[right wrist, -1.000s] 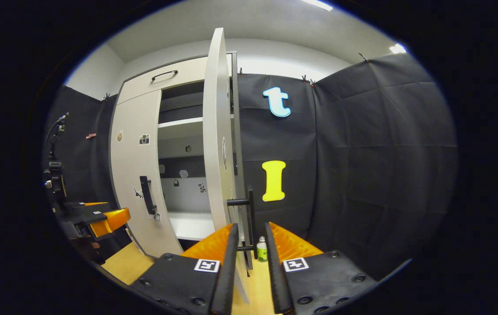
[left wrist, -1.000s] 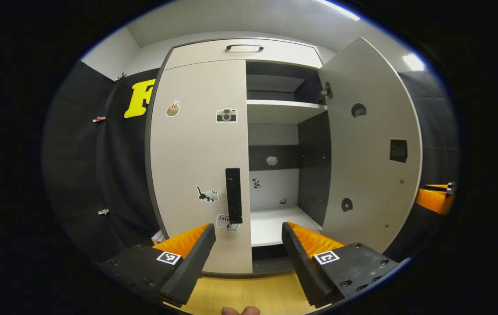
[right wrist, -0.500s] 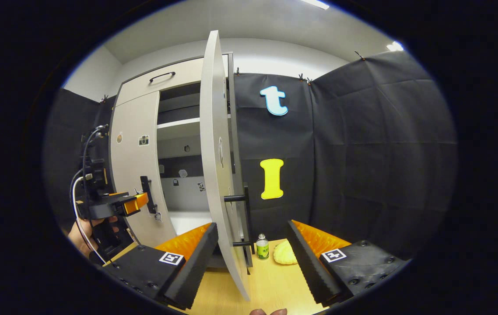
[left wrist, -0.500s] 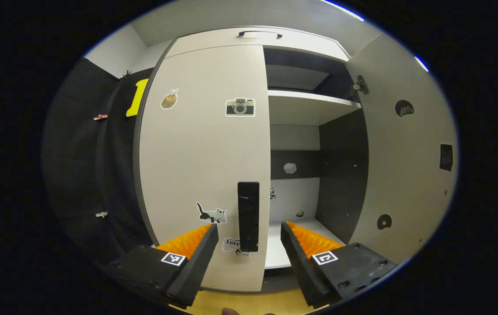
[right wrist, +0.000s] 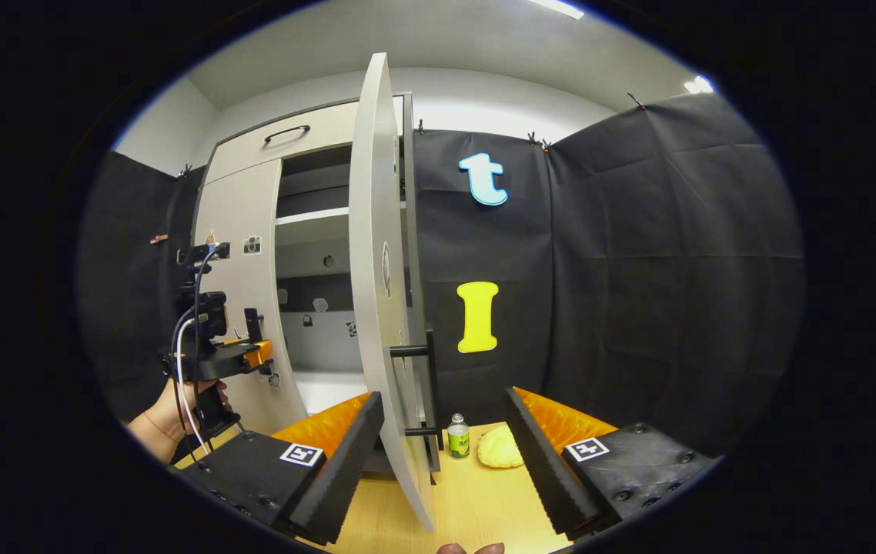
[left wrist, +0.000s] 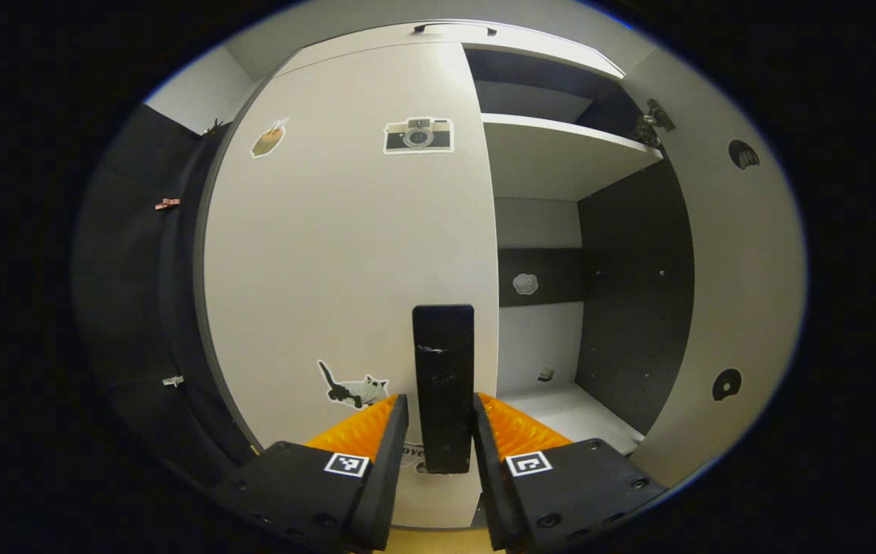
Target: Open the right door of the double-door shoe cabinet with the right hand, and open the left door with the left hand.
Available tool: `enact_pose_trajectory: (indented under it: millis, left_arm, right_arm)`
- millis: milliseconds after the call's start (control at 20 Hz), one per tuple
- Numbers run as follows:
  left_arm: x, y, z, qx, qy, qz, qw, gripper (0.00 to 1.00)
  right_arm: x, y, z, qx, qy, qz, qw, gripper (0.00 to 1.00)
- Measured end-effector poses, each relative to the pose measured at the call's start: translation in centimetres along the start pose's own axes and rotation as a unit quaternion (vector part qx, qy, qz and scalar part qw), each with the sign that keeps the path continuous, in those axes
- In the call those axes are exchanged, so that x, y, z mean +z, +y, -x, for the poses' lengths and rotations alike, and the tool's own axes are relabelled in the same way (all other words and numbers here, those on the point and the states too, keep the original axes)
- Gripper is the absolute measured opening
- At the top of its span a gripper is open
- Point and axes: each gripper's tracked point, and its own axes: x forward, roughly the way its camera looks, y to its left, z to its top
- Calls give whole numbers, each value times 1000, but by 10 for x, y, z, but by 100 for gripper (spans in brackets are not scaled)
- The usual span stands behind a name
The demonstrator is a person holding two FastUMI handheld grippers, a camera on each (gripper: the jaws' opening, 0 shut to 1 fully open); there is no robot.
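Note:
The pale shoe cabinet's left door (left wrist: pixel 346 254) is closed, with stickers on its face. Its black vertical handle (left wrist: pixel 443 369) stands between the fingers of my left gripper (left wrist: pixel 440 404), which is shut on it. The right door (left wrist: pixel 738 292) hangs wide open and shows its inner face. In the right gripper view that door (right wrist: pixel 375 308) is edge-on, and its black handle (right wrist: pixel 429 385) is free. My right gripper (right wrist: pixel 442 396) is open just in front of the door's edge, holding nothing. A hand holds the left gripper (right wrist: pixel 249 355) against the left door (right wrist: pixel 234 308).
Inside the cabinet are a white shelf (left wrist: pixel 553 154) and a white bottom board (left wrist: pixel 576 408). A drawer front with a black handle (right wrist: pixel 288 132) tops the cabinet. A small green-labelled bottle (right wrist: pixel 458 438) and a yellow lump (right wrist: pixel 499 446) sit on the wooden floor behind the open door.
My left gripper came forward to the left door and closed its fingers around the handle. My right gripper opened, let go of the right door's handle and drew back a little.

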Motion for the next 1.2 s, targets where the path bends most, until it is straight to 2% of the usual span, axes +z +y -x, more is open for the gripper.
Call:
enact_pose_trajectory:
  millis: [150,250,450,600,800,1200]
  left_arm:
    - [0,-3,-10,4,0,-1,1000,37]
    - [0,-4,-4,4,-7,0,1000,37]
    - [-7,-4,-7,-8,-11,36,999,38]
    - [-8,-4,-6,-16,0,22,1000,28]
    - [-8,-3,2,-27,4,32,999,19]
    - [-1,14,37,-44,-8,41,998,18]
  right_arm:
    - [-1,4,-1,7,-1,-6,1000,98]
    - [-1,7,-2,10,-2,-2,1000,98]
    - [-1,14,-3,21,-3,11,1000,98]
    - [1,19,0,29,-4,10,1000,98]
    - [2,24,4,34,-6,13,999,98]
    - [5,45,21,43,-12,4,999,98]
